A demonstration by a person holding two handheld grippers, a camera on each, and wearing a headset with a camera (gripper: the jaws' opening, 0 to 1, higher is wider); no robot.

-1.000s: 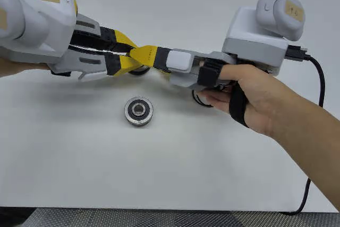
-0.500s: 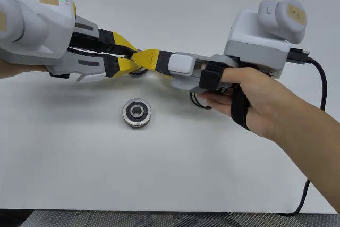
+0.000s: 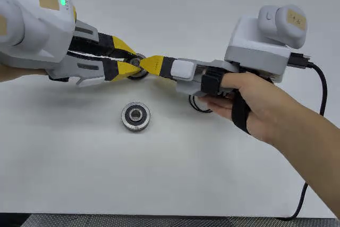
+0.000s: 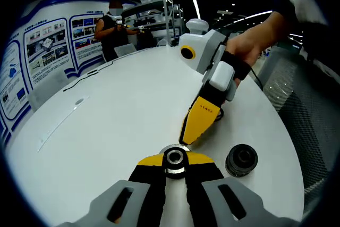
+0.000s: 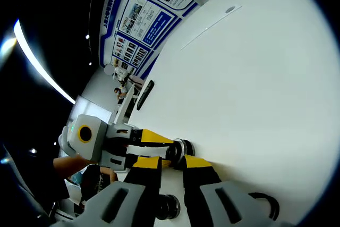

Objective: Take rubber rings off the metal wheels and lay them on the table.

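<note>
**One wheel in the left jaws, another flat on the table**

The left gripper [image 3: 129, 64] is clamped on a metal wheel [image 4: 175, 159]. In the left gripper view it sits face-on between the yellow jaw tips, a small silvery disc with a dark inner band and a bright hub. Whether a rubber ring sits on it cannot be told. The right gripper [image 3: 151, 65] meets it from the opposite side. Its own view shows a gap between its yellow tips, which reach the held wheel's rim.

A second wheel [image 3: 135, 116] lies flat on the white table [image 3: 79, 174], on the person's side of the grippers and apart from both. It has a black rubber band outermost, a bright metal face inside that, and a dark hole at the centre. Loose rubber rings [image 3: 197, 104] — thin black loops — lie on the table under the right hand [image 3: 249, 104], partly hidden by it. A black cable [image 3: 316, 147] trails from the right gripper's body.
</note>
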